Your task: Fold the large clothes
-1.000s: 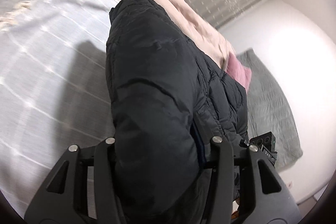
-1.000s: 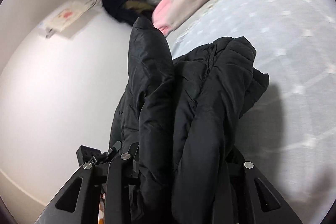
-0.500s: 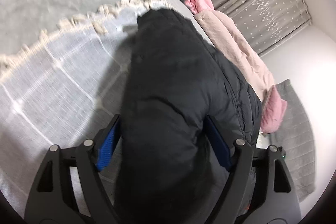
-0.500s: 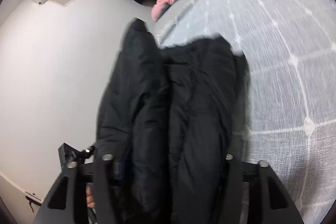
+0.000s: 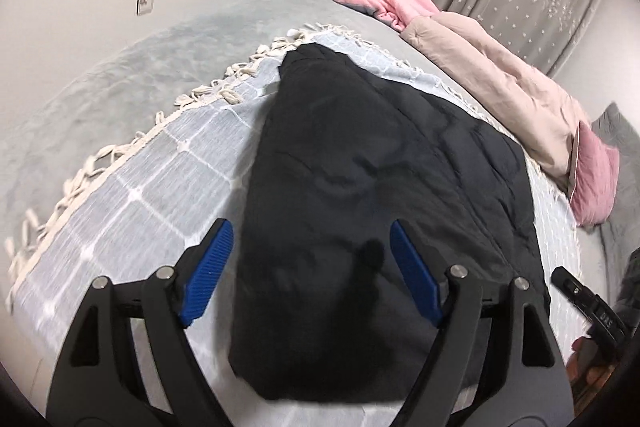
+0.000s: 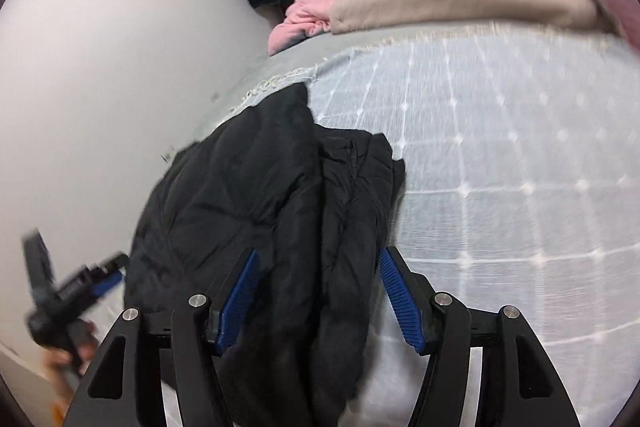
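Lying folded on the pale blue checked blanket (image 5: 132,187) of the bed, the black padded jacket (image 5: 372,179) is resting with its near edge between both sets of jaws. Left gripper (image 5: 310,267): jaws spread wide, blue pads (image 5: 208,267) standing clear of the fabric on either side, nothing pinched. Right gripper (image 6: 318,297): jaws likewise spread, bunched jacket folds (image 6: 280,211) lying between the pads; contact cannot be told. A pink and beige duvet (image 5: 492,83) is lying along the far right of the bed.

Grey bed (image 5: 100,99) under fringed throw (image 5: 132,195), black jacket (image 5: 372,187).
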The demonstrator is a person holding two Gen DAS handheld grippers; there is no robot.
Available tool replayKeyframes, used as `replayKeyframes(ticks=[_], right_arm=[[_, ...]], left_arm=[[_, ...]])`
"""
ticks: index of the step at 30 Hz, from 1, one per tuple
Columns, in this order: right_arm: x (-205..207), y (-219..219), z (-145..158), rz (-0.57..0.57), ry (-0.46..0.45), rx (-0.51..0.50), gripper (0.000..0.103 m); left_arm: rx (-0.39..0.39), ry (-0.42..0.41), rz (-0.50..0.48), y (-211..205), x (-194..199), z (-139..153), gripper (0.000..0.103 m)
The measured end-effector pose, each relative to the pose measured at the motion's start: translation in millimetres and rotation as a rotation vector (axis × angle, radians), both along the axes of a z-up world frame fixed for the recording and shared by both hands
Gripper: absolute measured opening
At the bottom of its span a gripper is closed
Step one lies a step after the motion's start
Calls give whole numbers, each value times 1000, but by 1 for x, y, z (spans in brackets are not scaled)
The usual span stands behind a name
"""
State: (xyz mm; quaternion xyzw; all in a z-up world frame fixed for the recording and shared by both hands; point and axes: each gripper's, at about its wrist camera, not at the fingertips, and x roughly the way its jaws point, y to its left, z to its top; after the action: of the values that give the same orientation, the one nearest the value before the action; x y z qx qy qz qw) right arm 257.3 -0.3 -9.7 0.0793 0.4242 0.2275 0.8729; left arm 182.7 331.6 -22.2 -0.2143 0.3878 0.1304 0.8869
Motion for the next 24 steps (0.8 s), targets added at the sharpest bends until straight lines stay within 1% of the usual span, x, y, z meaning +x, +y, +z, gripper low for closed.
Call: replayKeyframes(ticks=[3,6,9,11,14,18,20,24], right_arm=[[-24,12,14,8,-49,-111,70],[-50,12,19,-9,-80,-174,75],[-68,12,19,-23,-88,-234,78],[-81,10,17,-33,-97,-254,80],[-101,10,11,-49,-114,-304,83],[-112,17,-6,-26,-107,-373,83],[-117,22,-11,-3,-112,-401,83],[-124,29,-10,16,-166,-471,83]], left_arm=[[95,16,-45,-35,-12,11,89],[173,27,-77,-65,-22,16,91],[227,53,-62,-87,-38,11,95],[226,84,-55,-98,-50,3,96],[193,129,-60,-110,-62,-9,96],[217,170,-79,-126,-69,-19,96],[233,178,-80,-131,-70,-21,96],[241,165,-82,-138,-73,-18,96]])
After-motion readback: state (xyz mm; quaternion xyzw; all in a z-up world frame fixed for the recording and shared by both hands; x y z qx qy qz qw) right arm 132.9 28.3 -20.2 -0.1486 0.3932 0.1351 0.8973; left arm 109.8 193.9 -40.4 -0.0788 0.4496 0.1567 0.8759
